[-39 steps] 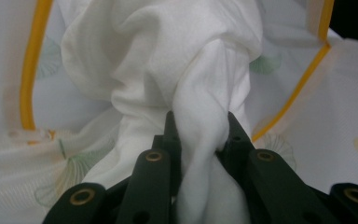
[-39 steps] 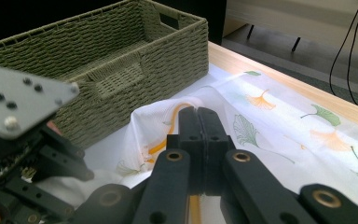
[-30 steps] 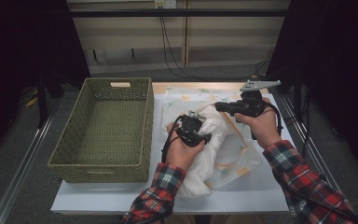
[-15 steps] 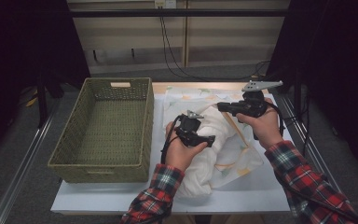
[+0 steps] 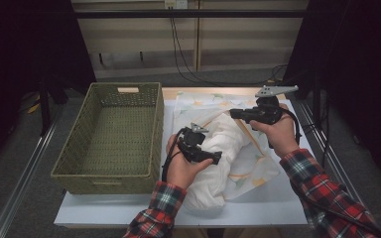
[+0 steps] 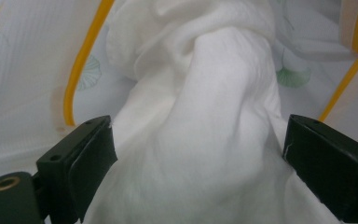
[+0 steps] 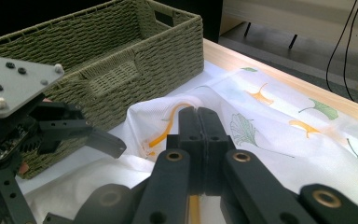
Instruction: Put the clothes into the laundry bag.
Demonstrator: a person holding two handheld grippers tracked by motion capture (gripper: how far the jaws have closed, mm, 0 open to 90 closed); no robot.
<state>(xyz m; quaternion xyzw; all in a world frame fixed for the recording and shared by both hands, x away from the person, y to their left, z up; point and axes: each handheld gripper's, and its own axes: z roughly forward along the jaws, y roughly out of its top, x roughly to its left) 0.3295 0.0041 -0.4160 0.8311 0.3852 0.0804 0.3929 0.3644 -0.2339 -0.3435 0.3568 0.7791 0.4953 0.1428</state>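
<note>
Left tool [image 5: 217,157] lower over table [image 5: 258,210]

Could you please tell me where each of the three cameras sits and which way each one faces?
High view: above the person's side, looking forward and down on the white table; both plaid-sleeved forearms, left gripper, right gripper.
Left gripper view: on the left gripper, facing the bunched white cloth between its open jaws.
Right gripper view: on the right gripper, jaws shut on the yellow-trimmed leaf-print sheet, facing the green woven basket.
Shared: high and right views show the basket; all show cloth.
</note>
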